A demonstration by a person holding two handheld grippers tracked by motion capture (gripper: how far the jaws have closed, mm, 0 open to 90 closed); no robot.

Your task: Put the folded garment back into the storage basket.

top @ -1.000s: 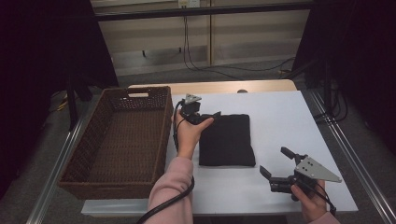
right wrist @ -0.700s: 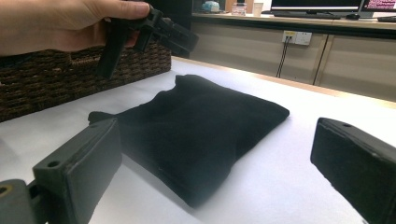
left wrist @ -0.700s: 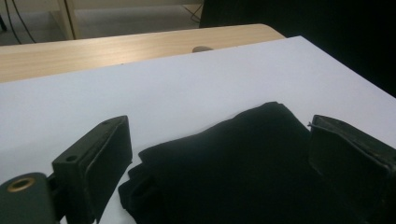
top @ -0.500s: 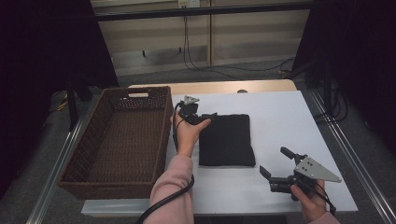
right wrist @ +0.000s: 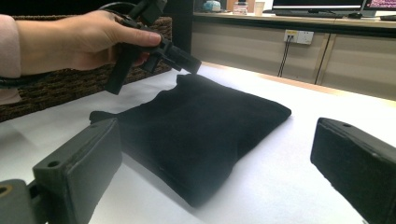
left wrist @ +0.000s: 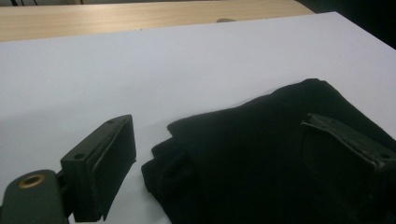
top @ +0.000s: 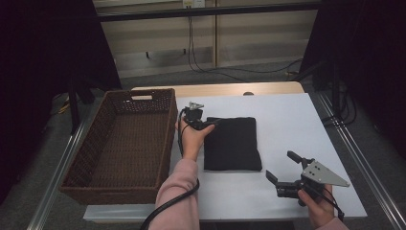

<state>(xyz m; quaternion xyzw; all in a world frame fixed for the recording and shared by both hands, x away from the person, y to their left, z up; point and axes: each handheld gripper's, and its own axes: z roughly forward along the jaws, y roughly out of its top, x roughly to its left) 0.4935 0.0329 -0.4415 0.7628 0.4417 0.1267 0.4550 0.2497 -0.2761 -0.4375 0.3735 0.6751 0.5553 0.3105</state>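
A folded black cloth lies flat on the white table. My left gripper is at its far left corner, tilted down. In the left gripper view the gripper is open: one jaw is over the bare table and the other over the cloth, with the corner between them. The jaws have just been closing a little, but the pads do not press on the fabric. My right gripper hovers open near the table's front right, with nothing in it. It faces the cloth and the left gripper.
A brown wicker basket stands along the table's left side, right beside the left hand. A wooden strip runs along the table's far edge. Metal rails flank the table, and cables lie on the floor behind.
The left gripper has dipped slightly toward the cloth's far left corner. The right gripper has stayed where it was.
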